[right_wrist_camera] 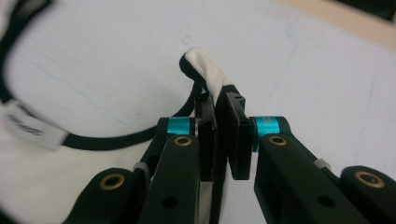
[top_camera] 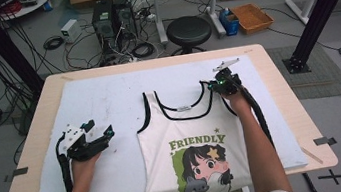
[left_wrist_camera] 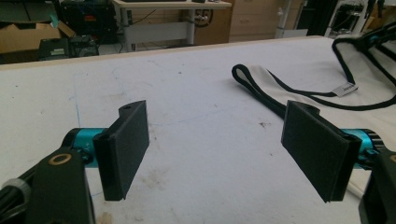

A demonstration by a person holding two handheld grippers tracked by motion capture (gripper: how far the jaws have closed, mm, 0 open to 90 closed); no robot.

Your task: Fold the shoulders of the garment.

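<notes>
Already the right claw (right_wrist_camera: 219,105) is clamped on the tank top's (top_camera: 193,143) right shoulder strap (right_wrist_camera: 205,70), while the shirt lies flat on the worktop (top_camera: 35,120). Only a thin bit of strap is pinched, so a quick pull could slip it free. The left claw (left_wrist_camera: 217,144) rests apart, empty, well left of the shirt.

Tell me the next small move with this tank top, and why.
Probably bring the left gripper across to the other strap. The right gripper is already shut on the right shoulder strap, while the left one's jaws stand open over the bare white mat, beside the tank top.
</notes>
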